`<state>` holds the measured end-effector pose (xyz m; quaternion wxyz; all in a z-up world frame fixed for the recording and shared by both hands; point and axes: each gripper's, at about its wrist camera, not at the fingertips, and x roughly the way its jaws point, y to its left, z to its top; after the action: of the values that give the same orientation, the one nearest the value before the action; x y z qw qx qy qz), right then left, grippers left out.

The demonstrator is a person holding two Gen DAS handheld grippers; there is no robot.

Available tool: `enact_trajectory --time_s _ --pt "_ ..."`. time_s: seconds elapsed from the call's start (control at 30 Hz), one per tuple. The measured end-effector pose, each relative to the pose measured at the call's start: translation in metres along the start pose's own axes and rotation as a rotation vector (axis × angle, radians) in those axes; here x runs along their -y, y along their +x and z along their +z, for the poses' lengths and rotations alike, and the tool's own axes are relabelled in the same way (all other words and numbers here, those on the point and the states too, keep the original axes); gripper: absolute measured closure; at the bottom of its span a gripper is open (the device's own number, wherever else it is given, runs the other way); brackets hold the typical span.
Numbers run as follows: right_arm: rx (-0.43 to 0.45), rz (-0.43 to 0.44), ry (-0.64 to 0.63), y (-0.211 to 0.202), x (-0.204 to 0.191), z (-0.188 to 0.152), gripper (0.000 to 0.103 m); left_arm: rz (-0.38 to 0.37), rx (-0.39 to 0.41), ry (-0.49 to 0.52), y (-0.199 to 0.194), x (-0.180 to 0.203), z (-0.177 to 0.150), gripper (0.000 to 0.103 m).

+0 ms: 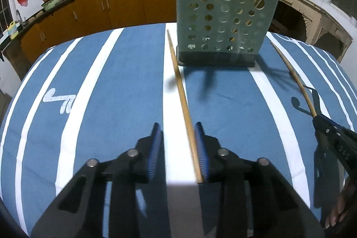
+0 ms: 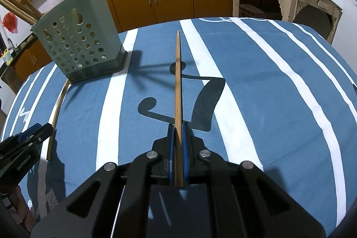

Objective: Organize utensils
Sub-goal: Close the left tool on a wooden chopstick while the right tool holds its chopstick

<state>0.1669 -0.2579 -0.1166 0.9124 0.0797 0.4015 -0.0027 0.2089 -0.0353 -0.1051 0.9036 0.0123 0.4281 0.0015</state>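
No legible txt; tablecloth (image 2: pixel 256 73) has only musical-note motifs, bottle labels too blurry.

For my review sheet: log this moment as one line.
left hand-held gripper: open around chopstick on cloth | right hand-held gripper: shut on second chopstick | holder: upright, sticks inside

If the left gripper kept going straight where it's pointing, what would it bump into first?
Probably the striped tablecloth just ahead, since the left gripper tilts downward along the loose chopstick. On a shallower line it would meet the green utensil holder.
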Motion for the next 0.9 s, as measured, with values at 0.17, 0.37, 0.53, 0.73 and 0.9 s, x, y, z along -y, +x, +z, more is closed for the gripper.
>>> enact_trajectory --time_s 0.17,0.37,0.53,0.73,0.9 --pt "0.0 0.0 -0.003 0.0 -0.001 0.0 0.095 0.004 0.004 -0.022 0.001 -0.012 -0.003 0.095" --pt "-0.002 0.007 -0.017 -0.001 -0.003 -0.002 0.095 -0.03 0.005 -0.051 -0.005 -0.043 -0.01 0.095" --pt "-0.005 0.018 -0.03 -0.003 -0.006 -0.004 0.095 -0.053 0.001 -0.055 -0.012 -0.065 -0.019 0.095" --pt "-0.006 0.022 -0.029 -0.002 -0.005 -0.004 0.095 -0.03 -0.002 -0.005 -0.013 -0.056 -0.021 0.077" --pt "-0.007 0.021 -0.03 -0.002 -0.005 -0.004 0.095 -0.013 -0.004 0.0 -0.013 -0.055 -0.022 0.075"
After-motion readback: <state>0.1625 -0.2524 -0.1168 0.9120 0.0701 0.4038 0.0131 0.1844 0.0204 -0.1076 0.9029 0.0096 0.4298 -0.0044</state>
